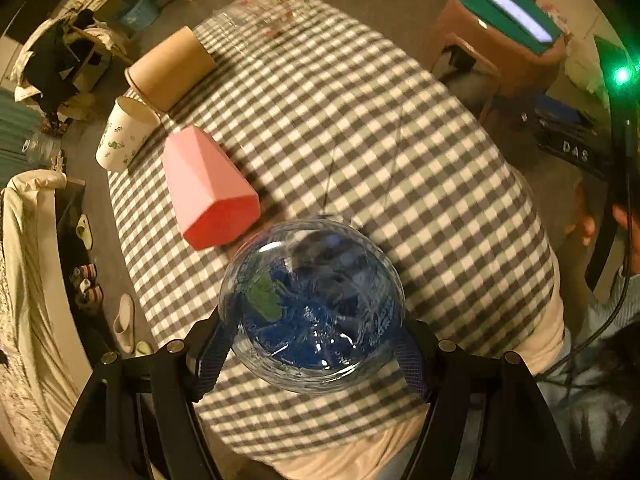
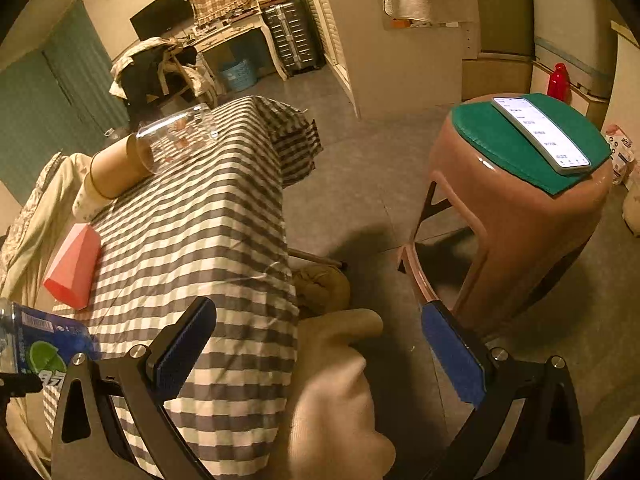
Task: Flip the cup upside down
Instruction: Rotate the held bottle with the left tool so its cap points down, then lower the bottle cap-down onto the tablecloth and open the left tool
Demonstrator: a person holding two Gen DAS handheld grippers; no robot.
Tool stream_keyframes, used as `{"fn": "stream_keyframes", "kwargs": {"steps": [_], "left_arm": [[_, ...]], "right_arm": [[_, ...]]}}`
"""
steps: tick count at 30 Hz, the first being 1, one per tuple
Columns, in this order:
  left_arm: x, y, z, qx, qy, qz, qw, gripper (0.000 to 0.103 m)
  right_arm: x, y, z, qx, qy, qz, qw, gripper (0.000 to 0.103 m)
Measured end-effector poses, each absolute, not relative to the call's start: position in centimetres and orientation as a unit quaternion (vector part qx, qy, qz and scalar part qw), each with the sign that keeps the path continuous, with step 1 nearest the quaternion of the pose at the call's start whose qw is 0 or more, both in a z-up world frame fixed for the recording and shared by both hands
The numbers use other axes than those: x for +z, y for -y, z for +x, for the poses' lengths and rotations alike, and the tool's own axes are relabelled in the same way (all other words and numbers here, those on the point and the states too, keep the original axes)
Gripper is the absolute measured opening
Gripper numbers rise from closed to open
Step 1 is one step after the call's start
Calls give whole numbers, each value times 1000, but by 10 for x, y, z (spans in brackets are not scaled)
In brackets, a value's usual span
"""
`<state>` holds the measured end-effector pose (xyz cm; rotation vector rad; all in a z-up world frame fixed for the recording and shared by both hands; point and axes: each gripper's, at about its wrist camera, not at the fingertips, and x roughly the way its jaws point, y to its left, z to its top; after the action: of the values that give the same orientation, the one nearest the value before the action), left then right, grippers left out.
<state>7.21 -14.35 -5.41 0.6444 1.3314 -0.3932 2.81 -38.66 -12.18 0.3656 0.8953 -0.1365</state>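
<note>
dim warm indoor light, strong fisheye warping, motion blur at edges.

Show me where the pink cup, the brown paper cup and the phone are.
pink cup (image 1: 208,188), left wrist view, on its side wall.
brown paper cup (image 1: 172,68), left wrist view, on its side wall.
phone (image 2: 540,132), right wrist view, on its lit screen.

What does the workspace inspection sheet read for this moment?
Surface: checked tablecloth over a narrow table.
Job's things: clear blue-labelled cup held in the left tool, base toward the camera; pink cup, brown paper cup, white patterned cup and clear glass on the cloth, orientation unclear.
Clutter: nothing else seen on the cloth.
Grippers: left tool shut on the cup; right tool open, empty, off the table's edge.
Cables: black cable at right.
Surroundings: brown stool with phone; chair with clothes, slippers.
</note>
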Motion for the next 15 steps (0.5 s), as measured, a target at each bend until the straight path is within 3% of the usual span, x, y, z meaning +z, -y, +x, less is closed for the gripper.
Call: {"fn": "stream_keyframes", "kwargs": {"steps": [15], "left_arm": [[-41, 117, 64, -205, -524, 218, 798, 79]], "right_arm": [[-84, 356, 12, -59, -402, 137, 904, 103]]}}
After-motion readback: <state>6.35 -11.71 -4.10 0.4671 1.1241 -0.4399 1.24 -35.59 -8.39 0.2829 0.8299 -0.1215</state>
